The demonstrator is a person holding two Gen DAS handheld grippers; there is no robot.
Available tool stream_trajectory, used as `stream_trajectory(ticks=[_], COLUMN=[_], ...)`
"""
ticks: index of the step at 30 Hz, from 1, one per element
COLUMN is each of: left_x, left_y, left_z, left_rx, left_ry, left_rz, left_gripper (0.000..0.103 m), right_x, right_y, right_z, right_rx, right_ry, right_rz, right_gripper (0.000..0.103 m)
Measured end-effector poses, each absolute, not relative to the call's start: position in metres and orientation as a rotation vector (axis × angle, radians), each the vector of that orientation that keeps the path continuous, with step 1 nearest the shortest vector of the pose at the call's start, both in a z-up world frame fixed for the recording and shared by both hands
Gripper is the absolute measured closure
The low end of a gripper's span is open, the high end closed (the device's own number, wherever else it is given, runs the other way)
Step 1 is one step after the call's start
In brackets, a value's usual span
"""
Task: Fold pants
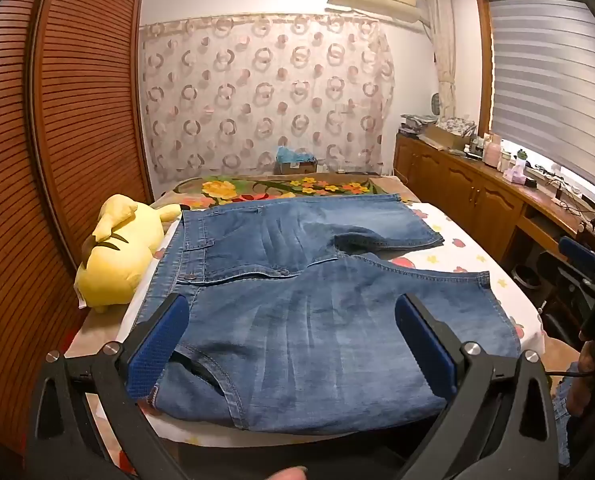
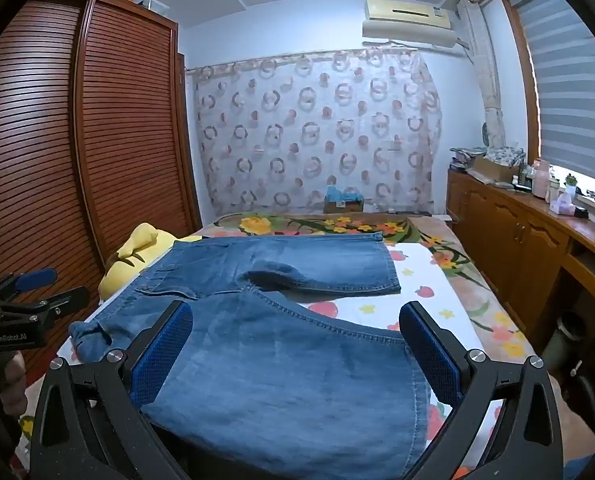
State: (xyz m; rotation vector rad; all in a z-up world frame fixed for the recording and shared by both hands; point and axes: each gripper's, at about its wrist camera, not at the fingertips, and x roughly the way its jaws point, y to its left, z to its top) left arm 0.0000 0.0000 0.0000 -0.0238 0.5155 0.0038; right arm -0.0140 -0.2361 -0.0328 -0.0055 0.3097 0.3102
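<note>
Left wrist view: the left gripper (image 1: pixel 291 316) is hanging spread wide over the denim shorts (image 1: pixel 297 280), pinching nothing; a fingertip (image 1: pixel 293 473) is peeking in, cut off below. The right gripper (image 2: pixel 295 324) is likewise gaping above the near leg. The shorts are lying flat on the bed (image 2: pixel 437 280), partly hiding a yellow plush toy (image 1: pixel 117 256) beyond.

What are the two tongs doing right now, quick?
Left tongs: open, holding nothing, above the denim shorts.
Right tongs: open, holding nothing, above the shorts too.
</note>
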Motion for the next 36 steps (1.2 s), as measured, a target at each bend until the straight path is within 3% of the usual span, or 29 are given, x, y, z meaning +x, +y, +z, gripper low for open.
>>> stream_trajectory(ticks=[36], left_x=[0.000], left_y=[0.000], left_z=[0.000], left_rx=[-0.018], left_ry=[0.504], left_rz=[0.007], left_gripper=[0.000], right_x=[-0.013], right_y=[-0.242], right_z=[-0.032], right_rx=[0.013], right_ry=[0.303], right_rz=[0.322], right_gripper=[0.000])
